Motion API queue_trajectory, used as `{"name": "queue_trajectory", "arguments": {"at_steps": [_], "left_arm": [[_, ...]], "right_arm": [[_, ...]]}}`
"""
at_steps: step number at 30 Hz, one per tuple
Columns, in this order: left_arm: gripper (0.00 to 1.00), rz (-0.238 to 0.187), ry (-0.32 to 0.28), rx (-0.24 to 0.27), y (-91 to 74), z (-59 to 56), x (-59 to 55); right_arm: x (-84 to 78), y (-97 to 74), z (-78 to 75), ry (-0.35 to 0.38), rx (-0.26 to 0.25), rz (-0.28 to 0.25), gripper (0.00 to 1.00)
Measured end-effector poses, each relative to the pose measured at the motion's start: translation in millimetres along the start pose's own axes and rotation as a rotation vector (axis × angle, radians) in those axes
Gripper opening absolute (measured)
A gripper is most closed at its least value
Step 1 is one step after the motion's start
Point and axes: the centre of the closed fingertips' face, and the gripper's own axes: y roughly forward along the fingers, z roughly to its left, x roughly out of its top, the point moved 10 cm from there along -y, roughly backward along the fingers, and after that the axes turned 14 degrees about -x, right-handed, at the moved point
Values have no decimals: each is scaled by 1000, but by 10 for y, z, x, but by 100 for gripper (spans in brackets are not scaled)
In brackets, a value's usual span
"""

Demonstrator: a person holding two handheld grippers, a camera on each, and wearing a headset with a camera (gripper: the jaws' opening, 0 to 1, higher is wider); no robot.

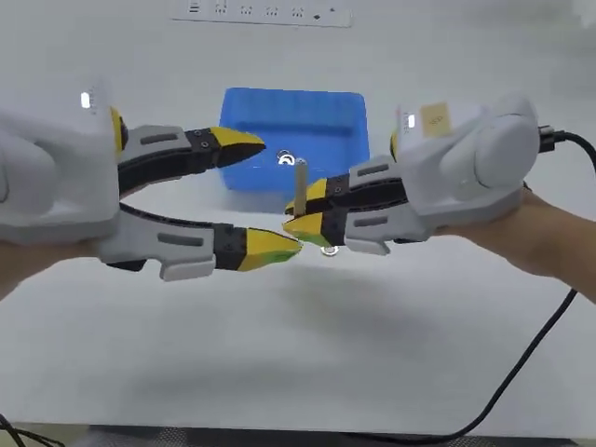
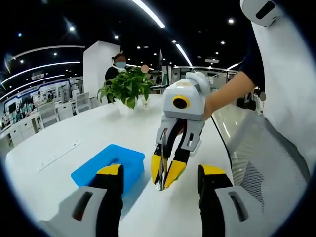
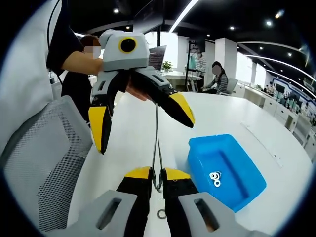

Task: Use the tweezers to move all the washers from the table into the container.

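Right hand-held gripper (image 3: 157, 174): jaws clamped on the tweezers (image 3: 156, 143), tips near a loose washer (image 3: 162, 213) on the worktop (image 1: 298, 354). Left hand-held gripper (image 1: 265, 194): jaws wide apart, empty. Blue container (image 3: 247, 190) just beyond holds other washers (image 3: 215, 177). My judgement: straddle the washer's rim, squeeze gently, lift straight.

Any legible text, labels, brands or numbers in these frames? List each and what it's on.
No text here can be read.
Yellowish sticker on the right hand-held gripper: too blurred to read.
Power strip at the table's far edge: markings too small to read.
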Motion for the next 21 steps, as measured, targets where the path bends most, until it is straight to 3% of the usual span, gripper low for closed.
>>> {"name": "queue_trajectory", "arguments": {"at_steps": [7,8,10,13,21], "left_arm": [[81,-8,-24,64,-152,-17,-52],[85,-20,-31,69,-171,-27,-52],[93,-88,-84,66,-194,-61,-35],[97,-50,-51,89,-251,-90,-49],[98,-38,-61,121,-364,-102,-131]], "right_arm": [[207,-71,-22,-41,-5,-14,9],[245,-77,-25,-49,-6,-19,9],[297,-84,-28,-58,-6,-26,9],[382,-93,-47,-76,-8,-37,9],[569,-120,-265,-72,-46,-93,9]]}}
